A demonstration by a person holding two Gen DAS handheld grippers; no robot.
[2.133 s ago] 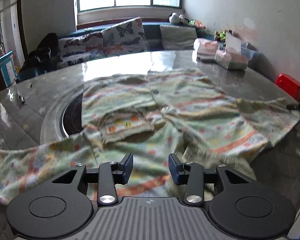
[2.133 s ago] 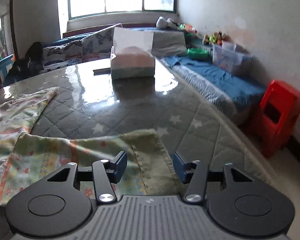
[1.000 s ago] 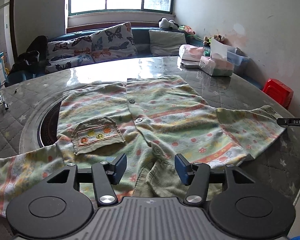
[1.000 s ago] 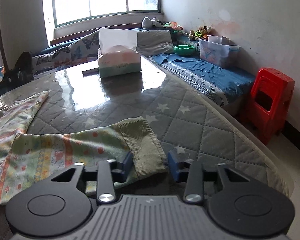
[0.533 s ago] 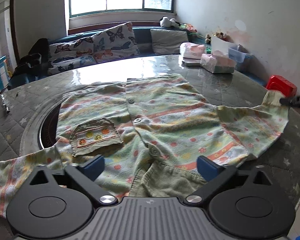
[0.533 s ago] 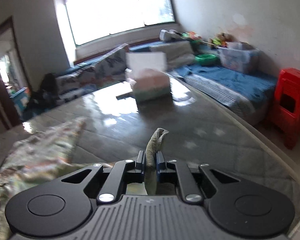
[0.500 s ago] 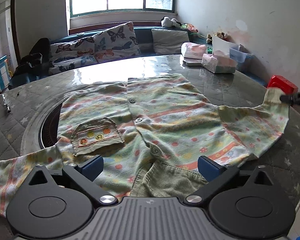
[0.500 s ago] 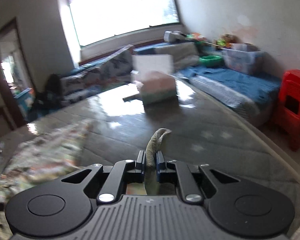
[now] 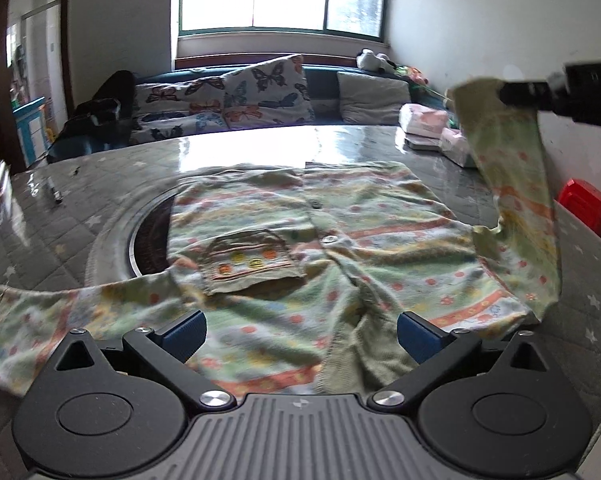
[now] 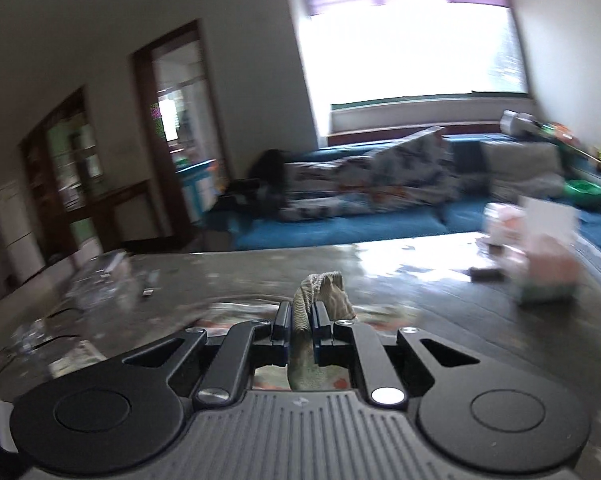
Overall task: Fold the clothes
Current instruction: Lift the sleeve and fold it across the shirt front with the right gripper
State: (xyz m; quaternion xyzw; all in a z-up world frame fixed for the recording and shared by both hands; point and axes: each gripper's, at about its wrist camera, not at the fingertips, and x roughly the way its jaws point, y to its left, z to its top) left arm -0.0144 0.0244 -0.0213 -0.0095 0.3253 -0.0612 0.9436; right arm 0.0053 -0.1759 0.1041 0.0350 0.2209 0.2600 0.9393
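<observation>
A pale green patterned shirt (image 9: 300,248) with a chest pocket and buttons lies spread front-up on the grey quilted table (image 9: 60,240). My left gripper (image 9: 300,332) is open wide and empty, low over the shirt's near collar edge. My right gripper (image 10: 300,316) is shut on the ribbed cuff (image 10: 320,292) of the shirt's right sleeve. In the left wrist view the right gripper (image 9: 508,92) holds that sleeve (image 9: 516,184) high above the table at the right, and the sleeve hangs down to the shirt body.
A round dark inset (image 9: 148,240) sits in the table under the shirt's left side. Tissue packs (image 9: 432,128) stand at the table's far right, a pen (image 9: 54,196) at the far left. A red stool (image 9: 588,208) is beyond the right edge. A sofa (image 9: 260,96) is behind.
My right gripper closed on the sleeve cuff, lifted it high and swung toward the left. My left gripper opened wide and stayed over the collar.
</observation>
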